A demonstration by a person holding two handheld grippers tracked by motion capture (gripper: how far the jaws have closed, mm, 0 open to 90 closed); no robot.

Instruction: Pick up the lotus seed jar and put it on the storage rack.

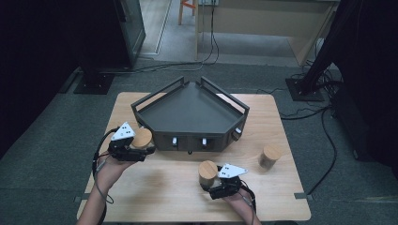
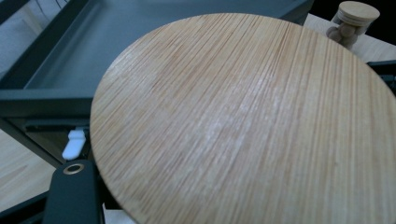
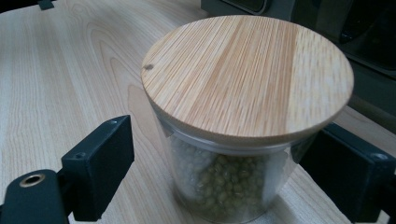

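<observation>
My left gripper is shut on a jar with a round bamboo lid, held beside the front left corner of the dark tray. In the left gripper view that lid looms close over one black finger. A second glass jar stands on the table near the front edge. Its bamboo lid covers green beans. My right gripper is open around it, with a gap between the left finger and the glass.
A third lidded jar stands at the table's right, holding brown lumps. The tray has raised rails and a flat bare floor. Small white latches line its front wall. Bare wood lies between my hands.
</observation>
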